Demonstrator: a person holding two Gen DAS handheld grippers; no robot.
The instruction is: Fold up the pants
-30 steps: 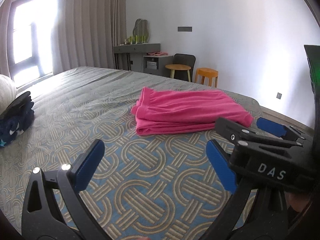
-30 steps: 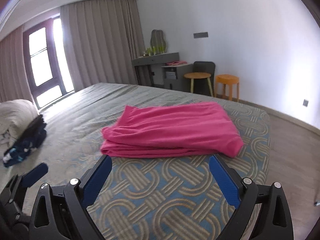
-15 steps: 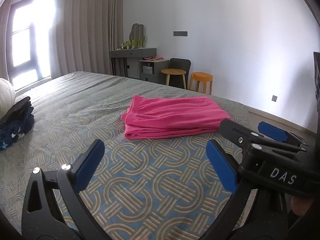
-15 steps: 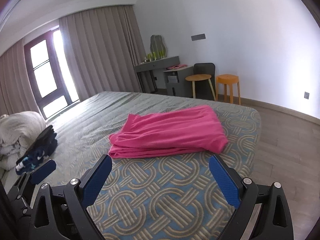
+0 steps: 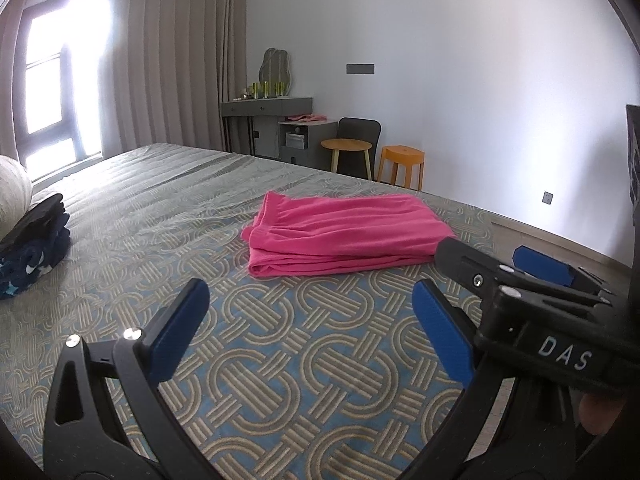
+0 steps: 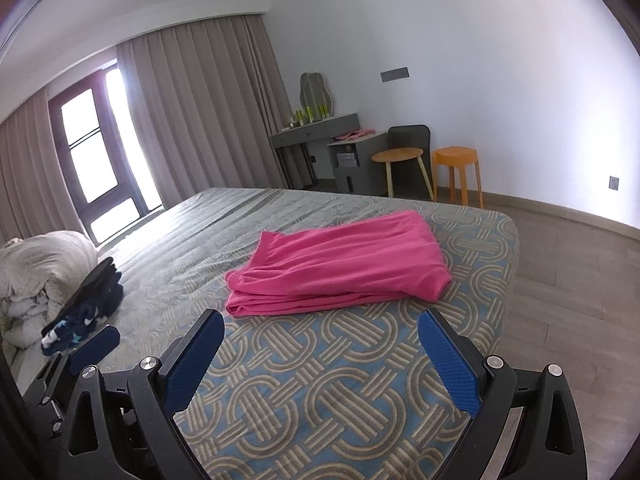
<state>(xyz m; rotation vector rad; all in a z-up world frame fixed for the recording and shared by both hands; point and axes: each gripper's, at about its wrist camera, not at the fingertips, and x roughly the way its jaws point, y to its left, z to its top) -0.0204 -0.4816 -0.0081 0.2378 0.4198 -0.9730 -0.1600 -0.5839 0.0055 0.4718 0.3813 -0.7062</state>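
Observation:
The pink pants lie folded into a flat rectangle on the patterned bed, also seen in the right wrist view. My left gripper is open and empty, held above the bed well short of the pants. My right gripper is open and empty, also short of the pants' near edge. The right gripper also shows in the left wrist view at the right. A blue pad of the left gripper shows in the right wrist view at the lower left.
A dark folded garment lies at the left of the bed beside a white bundle of bedding. The bed's corner drops to a wooden floor. A desk, chair, round table and orange stool stand by the far wall.
Both grippers have pulled back and risen away from the pants, which look smaller and farther now. Both stay open. The pants have not moved.

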